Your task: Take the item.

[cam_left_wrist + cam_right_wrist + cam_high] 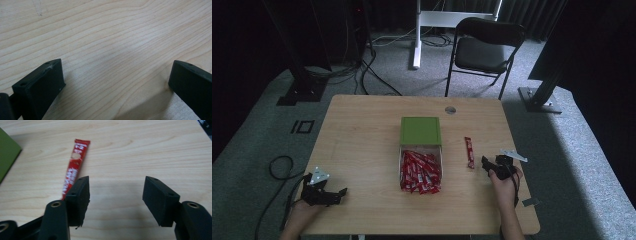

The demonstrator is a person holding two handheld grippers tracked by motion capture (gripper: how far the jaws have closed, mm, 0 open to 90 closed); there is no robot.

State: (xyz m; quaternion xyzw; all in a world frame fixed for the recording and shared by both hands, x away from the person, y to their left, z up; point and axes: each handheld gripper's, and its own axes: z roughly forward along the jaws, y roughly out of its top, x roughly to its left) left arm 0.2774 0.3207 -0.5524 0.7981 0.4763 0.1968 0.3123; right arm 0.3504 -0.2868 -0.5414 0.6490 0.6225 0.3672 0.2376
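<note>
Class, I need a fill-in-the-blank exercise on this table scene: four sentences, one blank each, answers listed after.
1. The lid on the box is coloured ____.
2. One red sachet lies alone on the table, on the side of the ____ gripper.
3. The jaws of the left gripper stand ____, with bare wood between them.
4. Behind the table stands a black folding ____.

Answers: green; right; open; chair

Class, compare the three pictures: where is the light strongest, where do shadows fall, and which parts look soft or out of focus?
High view: dim, dark surround, table lit brightest. Left gripper view: soft shadow at the lower right, near jaws blurred. Right gripper view: red sachet slightly soft, shadow between the jaws.
</note>
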